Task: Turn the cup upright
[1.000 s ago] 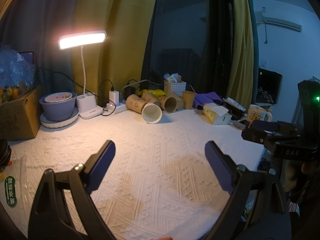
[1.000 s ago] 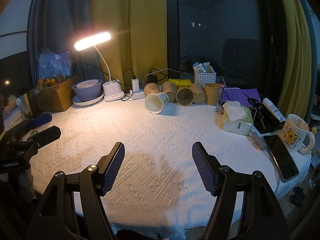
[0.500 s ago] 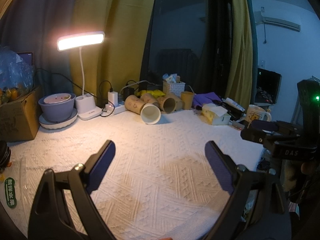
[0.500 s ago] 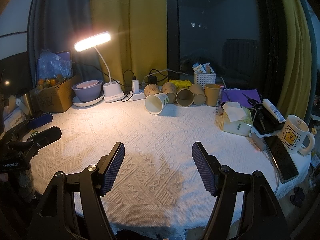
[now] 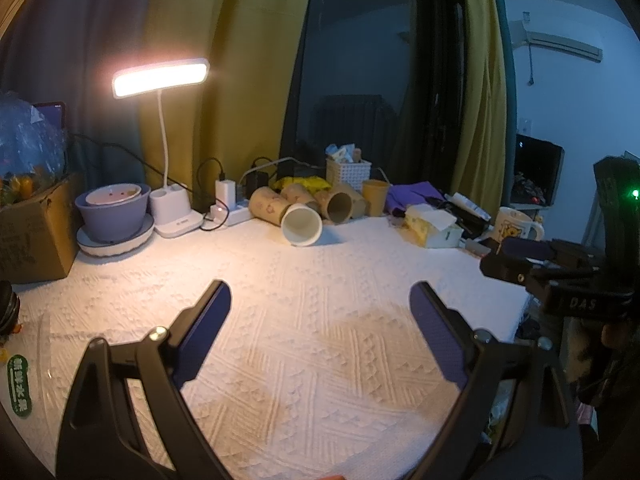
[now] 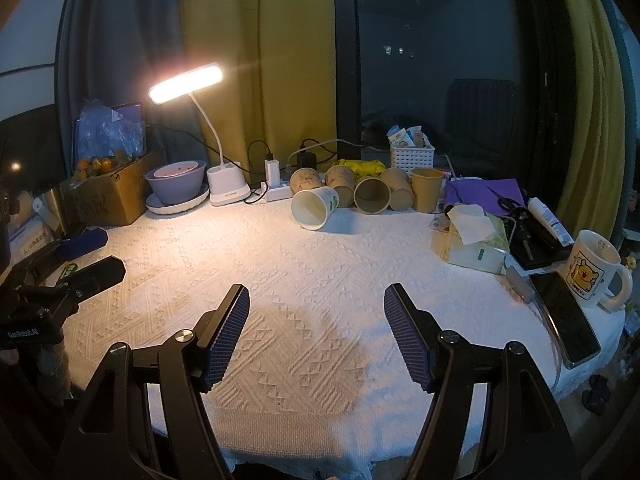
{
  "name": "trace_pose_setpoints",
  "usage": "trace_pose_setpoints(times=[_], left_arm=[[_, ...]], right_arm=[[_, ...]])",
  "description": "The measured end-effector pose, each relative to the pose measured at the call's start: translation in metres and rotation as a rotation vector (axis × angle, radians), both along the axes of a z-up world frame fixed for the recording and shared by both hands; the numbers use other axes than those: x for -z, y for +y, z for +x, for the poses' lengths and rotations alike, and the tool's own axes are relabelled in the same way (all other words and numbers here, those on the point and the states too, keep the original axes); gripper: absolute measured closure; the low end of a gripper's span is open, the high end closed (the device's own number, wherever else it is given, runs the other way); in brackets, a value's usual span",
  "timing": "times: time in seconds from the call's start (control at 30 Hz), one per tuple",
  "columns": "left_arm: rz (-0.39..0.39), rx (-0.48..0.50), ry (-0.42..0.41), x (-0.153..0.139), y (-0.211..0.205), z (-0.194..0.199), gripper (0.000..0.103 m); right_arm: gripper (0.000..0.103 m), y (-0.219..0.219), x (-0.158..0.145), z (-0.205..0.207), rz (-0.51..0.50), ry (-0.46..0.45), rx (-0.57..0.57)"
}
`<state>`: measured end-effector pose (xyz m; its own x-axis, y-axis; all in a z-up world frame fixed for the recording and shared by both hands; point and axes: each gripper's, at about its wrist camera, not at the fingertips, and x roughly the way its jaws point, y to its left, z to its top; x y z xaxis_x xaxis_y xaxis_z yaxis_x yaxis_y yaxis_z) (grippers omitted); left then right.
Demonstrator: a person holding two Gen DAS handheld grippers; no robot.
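Both the left gripper [image 5: 320, 304] and right gripper [image 6: 316, 300] are hovering spread wide, the tipped cup [image 6: 314, 208] lying well ahead of them.

The brown paper cups [image 6: 372, 194] lie bunched together, each partly hiding the next. The white basket's [image 6: 412, 156] contents are too small to identify. The print on the white cup [image 6: 316, 208] is too small to read.
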<state>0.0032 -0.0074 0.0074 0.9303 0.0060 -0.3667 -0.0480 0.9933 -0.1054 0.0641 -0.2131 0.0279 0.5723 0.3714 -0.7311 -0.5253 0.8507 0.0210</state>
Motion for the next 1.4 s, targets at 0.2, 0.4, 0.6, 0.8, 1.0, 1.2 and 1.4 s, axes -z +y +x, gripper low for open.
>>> trace_pose_setpoints(times=[0.2, 0.4, 0.6, 0.8, 1.0, 1.2, 1.4], left_arm=[[-0.002, 0.011, 0.024, 0.005, 0.000, 0.014, 0.011], [-0.010, 0.034, 0.068, 0.009, 0.003, 0.042, 0.011], [0.011, 0.034, 0.106, 0.007, 0.007, 0.077, 0.011], [0.028, 0.046, 0.168, 0.009, 0.012, 0.121, 0.011], [0.029, 0.059, 0.233, 0.013, 0.017, 0.161, 0.011], [0.035, 0.062, 0.267, 0.016, 0.020, 0.197, 0.011], [0.044, 0.066, 0.292, 0.019, 0.022, 0.234, 0.011]], right_arm=[[0.030, 0.001, 0.005, 0.008, 0.002, 0.009, -0.003], [0.030, 0.001, 0.015, 0.029, -0.001, 0.027, 0.001], [0.030, -0.002, 0.027, 0.061, 0.000, 0.050, 0.020], [0.030, -0.003, 0.039, 0.094, 0.001, 0.075, 0.041], [0.030, -0.004, 0.052, 0.126, -0.003, 0.099, 0.059], [0.030, -0.006, 0.064, 0.155, 0.003, 0.122, 0.084], [0.030, -0.003, 0.075, 0.186, 0.003, 0.136, 0.097]])
